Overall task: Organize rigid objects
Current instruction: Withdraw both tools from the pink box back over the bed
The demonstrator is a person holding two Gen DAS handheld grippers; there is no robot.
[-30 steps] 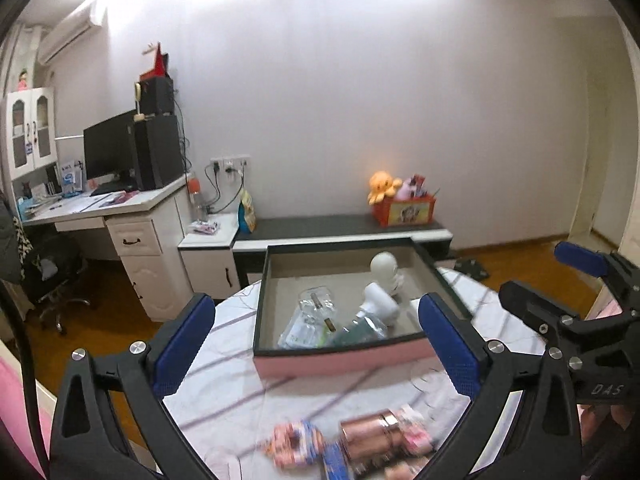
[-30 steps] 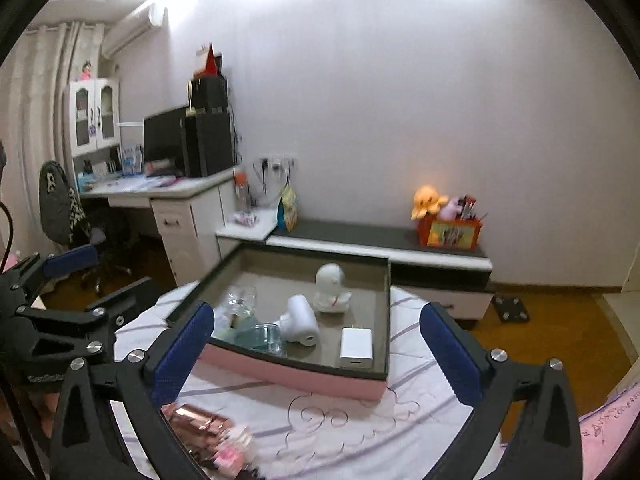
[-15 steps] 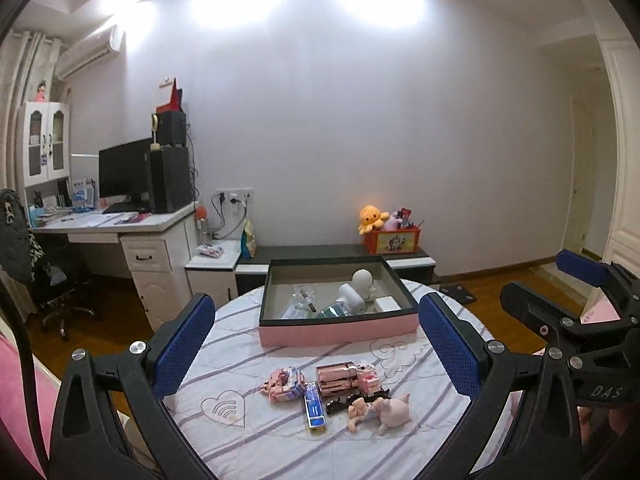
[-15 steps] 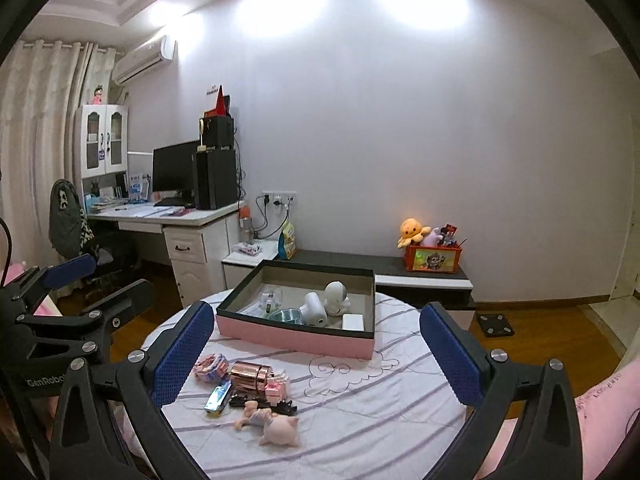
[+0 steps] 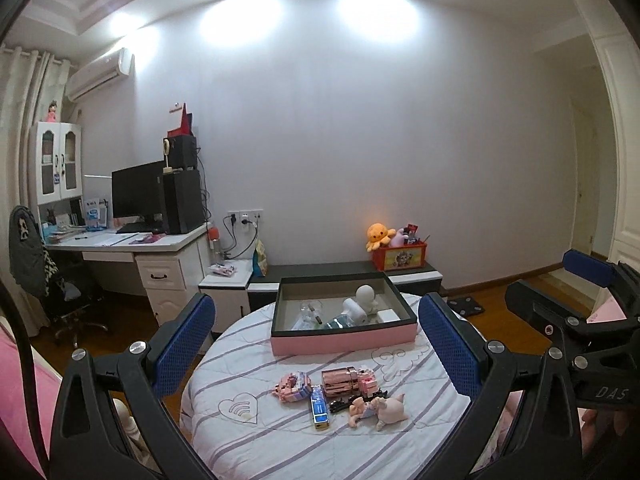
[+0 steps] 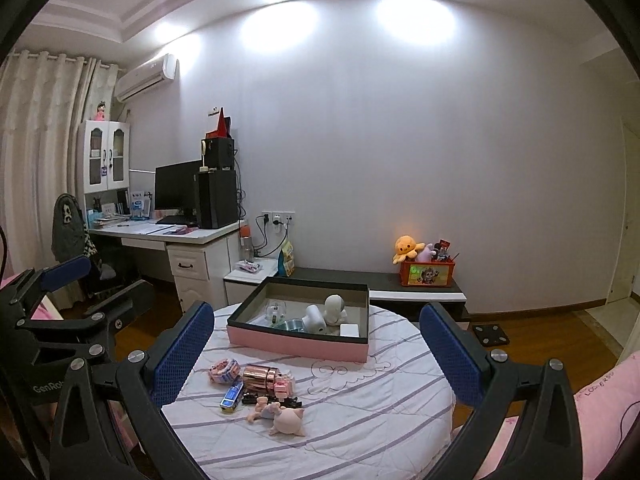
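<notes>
A round desk [image 5: 280, 440] under a white quilted cover with purple stripes fills the foreground in both wrist views. At its far side sits a shallow pink box [image 5: 344, 343] with dark inner walls, holding a white figurine [image 5: 366, 295], a white roll-shaped item [image 5: 354, 309], a small white block [image 5: 389, 315] and some clear glass pieces. The loose things still out on the cover lie in a tight cluster nearer the cameras, well apart from the box — a shiny copper-coloured cylinder [image 5: 339, 378], a pink block toy [image 5: 291, 386] just left of it, a small pink pig figure [image 5: 390, 408], a blue rectangular item [image 5: 319, 406] and a black clip [image 5: 338, 404]. The left gripper [image 5: 316, 344] hangs above the desk with its blue pads spread wide and nothing between them; the right gripper [image 6: 316, 344] is likewise wide apart and empty, off to its right.
</notes>
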